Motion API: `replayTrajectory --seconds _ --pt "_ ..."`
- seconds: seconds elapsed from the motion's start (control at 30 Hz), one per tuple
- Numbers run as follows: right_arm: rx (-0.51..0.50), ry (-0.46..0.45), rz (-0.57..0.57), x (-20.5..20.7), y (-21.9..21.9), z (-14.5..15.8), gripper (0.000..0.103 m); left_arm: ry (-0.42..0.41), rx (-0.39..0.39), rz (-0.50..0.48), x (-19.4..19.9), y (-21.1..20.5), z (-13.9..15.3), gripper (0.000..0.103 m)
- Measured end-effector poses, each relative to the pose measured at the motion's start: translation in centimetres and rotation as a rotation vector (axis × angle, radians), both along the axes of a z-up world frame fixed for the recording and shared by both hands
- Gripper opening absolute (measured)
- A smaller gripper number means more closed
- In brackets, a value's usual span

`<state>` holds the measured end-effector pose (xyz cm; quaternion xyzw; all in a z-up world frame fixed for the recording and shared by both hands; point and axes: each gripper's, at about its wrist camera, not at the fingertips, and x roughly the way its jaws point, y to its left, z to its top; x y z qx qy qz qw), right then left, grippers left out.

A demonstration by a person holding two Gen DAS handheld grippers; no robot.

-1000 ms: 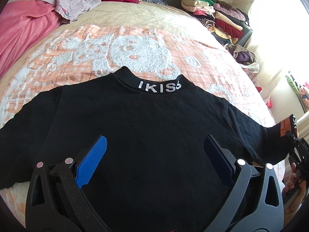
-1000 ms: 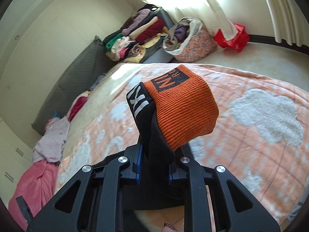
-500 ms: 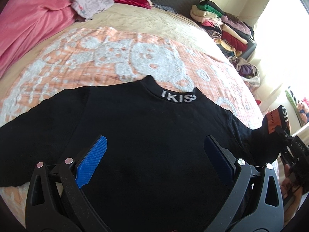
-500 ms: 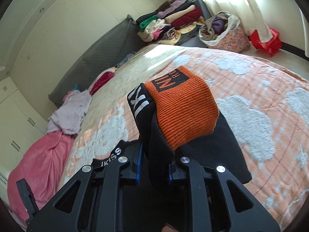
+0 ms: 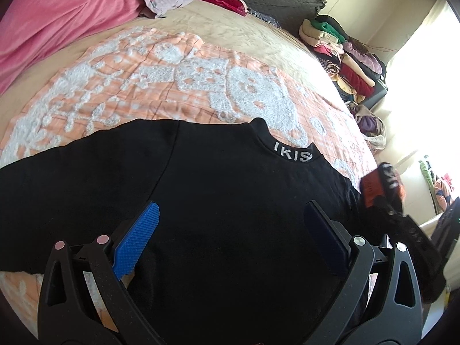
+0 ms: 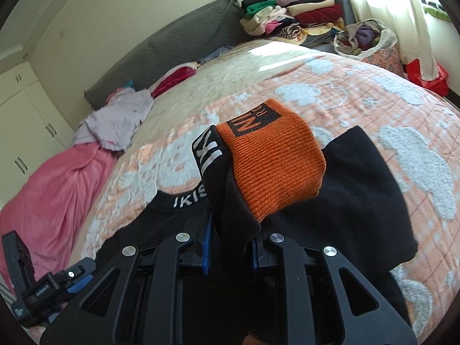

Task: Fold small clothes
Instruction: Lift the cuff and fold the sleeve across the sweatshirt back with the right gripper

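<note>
Broadly, the bed [image 5: 235, 43] carries everything, its orange-and-white quilt [image 5: 172, 86] spread under the black sweatshirt [image 5: 230, 230], which lies flat with its lettered collar [image 5: 291, 155] pointing away from the person and its body running back toward them. One sleeve stretches out flat to the left across the quilt, so the garment's long axis at this moment runs side to side.

The other sleeve is off the quilt: the right gripper [image 6: 230, 247] has its jaws closed on the black cloth just below the orange cuff [image 6: 276, 169], and the cuff stands up above the jaws, well over the sweatshirt's right shoulder. From there the body lies to the left and below, so the fold probably calls for carrying the cuff leftward across the chest and laying it down short of the far shoulder seam.

The left gripper [image 5: 230, 230] hovers over the middle of the body with its jaws spread wide and nothing between them. It is the nearer one to the flat left sleeve, the right being already occupied.
</note>
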<state>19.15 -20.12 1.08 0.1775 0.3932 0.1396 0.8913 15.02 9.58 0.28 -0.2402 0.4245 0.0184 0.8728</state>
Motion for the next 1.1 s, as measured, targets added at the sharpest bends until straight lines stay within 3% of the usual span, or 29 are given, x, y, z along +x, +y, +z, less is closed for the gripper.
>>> replayTrajectory --seconds 0.17,0.4,0.53,0.73,0.8,0.87,0.97,1.1 --pt "-0.067 0.033 0.092 -0.4 3.7 -2.1 0.022 0.001 -0.021 -0.012 -0.5 0.6 -0.3 0.095" --pt "-0.105 0.013 0.28 -2.6 7.6 -2.5 0.058 0.01 -0.072 0.004 -0.9 1.6 -1.1 0.095" --pt "-0.075 -0.001 0.333 -3.8 7.3 -1.6 0.061 0.009 -0.105 -0.005 -1.0 1.7 -1.5 0.095" --pt "-0.019 0.0 0.254 -4.3 3.8 -0.7 0.061 0.012 -0.148 -0.057 -0.5 0.1 -2.2 0.092" --pt "-0.028 0.003 0.218 -4.4 2.6 -0.5 0.061 0.019 -0.175 -0.083 0.0 -0.7 -2.6 0.084" --pt "-0.023 0.007 0.187 -4.4 1.1 -0.5 0.062 0.023 -0.196 -0.102 0.3 -1.5 -3.0 0.067" --pt "-0.018 0.007 0.141 -4.5 -0.9 -0.3 0.062 0.049 -0.256 -0.131 1.2 -2.9 -4.1 0.061" --pt "0.0 0.008 0.09 -4.5 -3.3 -0.3 0.062 0.076 -0.271 -0.123 1.7 -4.3 -5.1 0.061"
